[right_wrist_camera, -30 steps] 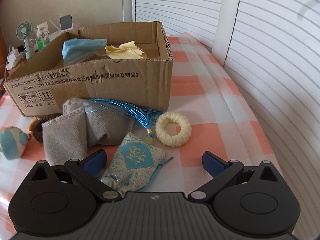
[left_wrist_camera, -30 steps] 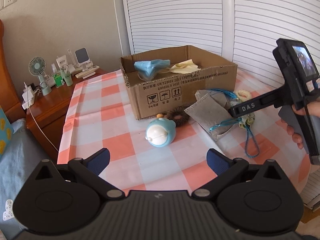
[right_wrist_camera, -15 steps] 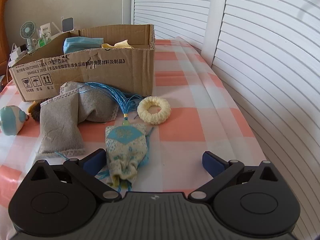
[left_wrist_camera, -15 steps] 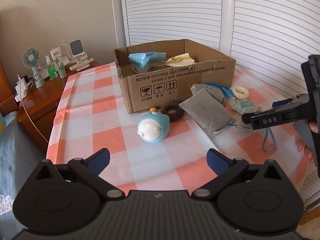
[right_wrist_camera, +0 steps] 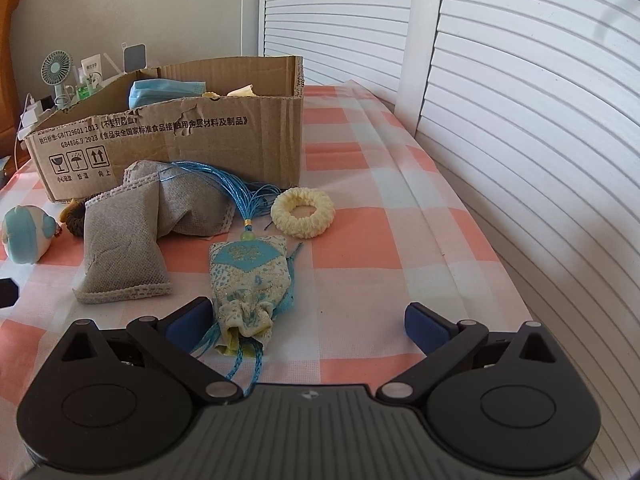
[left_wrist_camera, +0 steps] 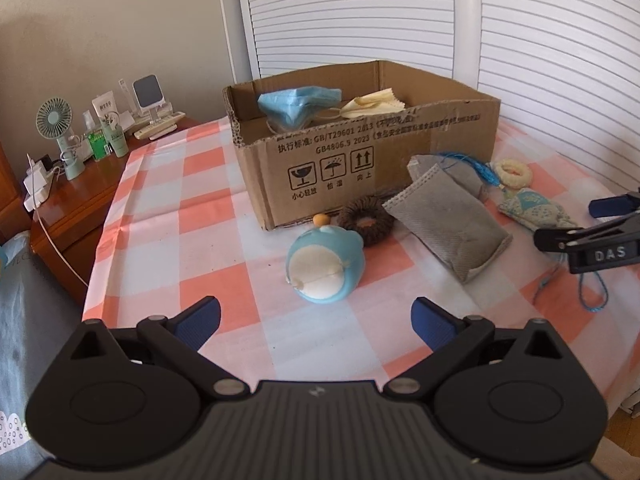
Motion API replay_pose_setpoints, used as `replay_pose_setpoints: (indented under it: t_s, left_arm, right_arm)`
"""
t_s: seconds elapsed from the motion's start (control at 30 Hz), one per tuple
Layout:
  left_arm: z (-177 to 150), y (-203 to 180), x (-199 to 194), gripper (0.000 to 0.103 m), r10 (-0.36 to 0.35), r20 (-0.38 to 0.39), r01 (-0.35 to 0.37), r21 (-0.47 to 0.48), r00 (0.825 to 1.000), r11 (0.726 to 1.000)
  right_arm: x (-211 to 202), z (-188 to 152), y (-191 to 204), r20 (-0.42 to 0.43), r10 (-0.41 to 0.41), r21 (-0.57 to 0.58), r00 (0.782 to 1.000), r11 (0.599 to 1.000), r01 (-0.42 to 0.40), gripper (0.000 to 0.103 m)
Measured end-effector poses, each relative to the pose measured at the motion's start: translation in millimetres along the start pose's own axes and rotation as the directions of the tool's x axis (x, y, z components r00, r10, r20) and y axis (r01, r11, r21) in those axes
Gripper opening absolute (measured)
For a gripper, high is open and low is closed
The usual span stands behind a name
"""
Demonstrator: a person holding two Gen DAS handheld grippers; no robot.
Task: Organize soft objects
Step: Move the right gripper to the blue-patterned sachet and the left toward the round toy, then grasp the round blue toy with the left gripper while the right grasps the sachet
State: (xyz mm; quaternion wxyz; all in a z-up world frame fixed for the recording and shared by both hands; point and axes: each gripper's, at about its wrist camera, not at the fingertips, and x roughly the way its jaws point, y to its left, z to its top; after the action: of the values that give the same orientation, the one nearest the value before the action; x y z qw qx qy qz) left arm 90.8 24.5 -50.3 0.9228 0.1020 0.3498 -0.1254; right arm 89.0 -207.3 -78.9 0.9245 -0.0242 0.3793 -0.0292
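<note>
A blue and white plush toy [left_wrist_camera: 324,268] lies on the checked cloth just beyond my left gripper [left_wrist_camera: 316,320]. Its jaws are closing, still wide, with nothing between them. Behind the toy stands a cardboard box [left_wrist_camera: 360,160] holding a blue face mask [left_wrist_camera: 298,106] and a yellow cloth [left_wrist_camera: 376,104]. My right gripper [right_wrist_camera: 308,320] is open. The gathered end of a patterned sachet [right_wrist_camera: 250,280] lies loose by its left finger. Two grey pouches [right_wrist_camera: 120,240], a cream scrunchie [right_wrist_camera: 303,212] and a brown scrunchie [left_wrist_camera: 366,220] lie in front of the box.
A wooden cabinet [left_wrist_camera: 80,200] at the left carries a small fan [left_wrist_camera: 60,136], bottles and a charger cable. White louvred doors [right_wrist_camera: 520,120] run along the back and right. The table edge falls away close on the right.
My left gripper came lower and closer to the blue toy. In its view the right gripper drew back to the right edge. The sachet turned to lie lengthwise by the right gripper's left finger.
</note>
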Motion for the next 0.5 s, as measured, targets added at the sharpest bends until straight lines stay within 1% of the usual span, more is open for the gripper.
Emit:
replay_pose_setpoints:
  t_s: [0.03, 0.1, 0.13, 0.23, 0.3, 0.43, 0.5]
  left_arm:
    - [0.2, 1.2, 3.9, 0.096, -0.003, -0.005, 0.003, -0.004, 1.0, 1.0]
    - [1.6, 3.1, 10.6, 0.09, 0.006, -0.011, -0.006, -0.014, 1.0, 1.0]
    - [2.4, 4.2, 12.9, 0.088, 0.008, -0.011, -0.008, -0.019, 1.0, 1.0]
    - [6.6, 6.5, 17.2, 0.083, -0.009, -0.008, 0.009, -0.04, 1.0, 0.999]
    - [10.0, 7.5, 19.9, 0.073, -0.014, -0.004, 0.014, -0.046, 1.0, 0.999]
    - [17.1, 7.0, 25.9, 0.066, -0.022, 0.003, 0.022, -0.051, 1.0, 0.998]
    - [19.7, 6.2, 28.4, 0.056, -0.027, 0.006, 0.027, -0.049, 1.0, 0.998]
  right_arm:
    - [0.1, 0.0, -0.5, 0.001, 0.003, -0.001, 1.0, 1.0, -0.003, 0.103]
    - [0.0, -0.1, -0.9, 0.002, 0.006, -0.004, 1.0, 1.0, -0.006, 0.103]
    - [0.0, -0.2, -0.9, 0.003, 0.008, -0.005, 1.0, 1.0, -0.008, 0.103]
    - [0.4, 0.1, -1.0, 0.004, 0.012, -0.009, 1.0, 1.0, -0.012, 0.103]
    - [0.9, 0.8, -0.9, 0.003, 0.015, -0.011, 1.0, 1.0, -0.015, 0.103]
    - [1.3, 0.9, -0.6, 0.008, 0.019, -0.015, 1.0, 1.0, -0.018, 0.103]
    - [0.7, -0.1, -0.6, 0.013, 0.018, -0.016, 1.0, 1.0, -0.018, 0.103]
